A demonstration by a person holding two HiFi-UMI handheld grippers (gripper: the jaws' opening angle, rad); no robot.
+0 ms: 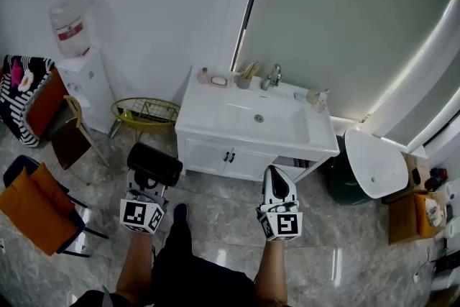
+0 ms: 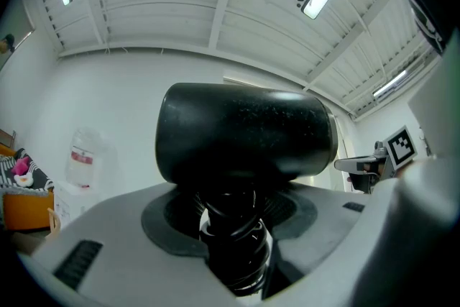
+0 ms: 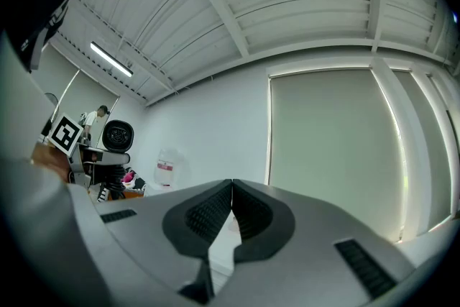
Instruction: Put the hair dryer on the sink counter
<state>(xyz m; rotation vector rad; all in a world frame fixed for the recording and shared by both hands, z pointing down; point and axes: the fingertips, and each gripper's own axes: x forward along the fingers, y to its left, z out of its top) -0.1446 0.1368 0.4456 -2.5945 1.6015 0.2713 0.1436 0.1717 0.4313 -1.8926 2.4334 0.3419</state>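
Two tongs are showing in front of me. My left tongs (image 1: 146, 187) are clamping the handle of the black hair dryer (image 2: 244, 133), holding its barrel up in the air, well apart from the white sink table (image 1: 205, 111) ahead. My right tongs (image 3: 231, 205) are sitting closed, gripping nothing.

Washroom area within a furnished room, domestic in character. Evidence: white sink counter (image 1: 203, 108) with basin (image 1: 267, 124), tap (image 1: 272, 75) and soap dish (image 1: 218, 81); glossy stone-look tiled floor (image 1: 230, 216); lidded bin (image 1: 377, 163) beside the counter. Also present: water dispenser (image 1: 83, 79), orange-cushioned chair (image 1: 32, 208), wire basket (image 1: 146, 111), full-height roller blind (image 1: 345, 18), ceiling strip lights (image 3: 111, 60)
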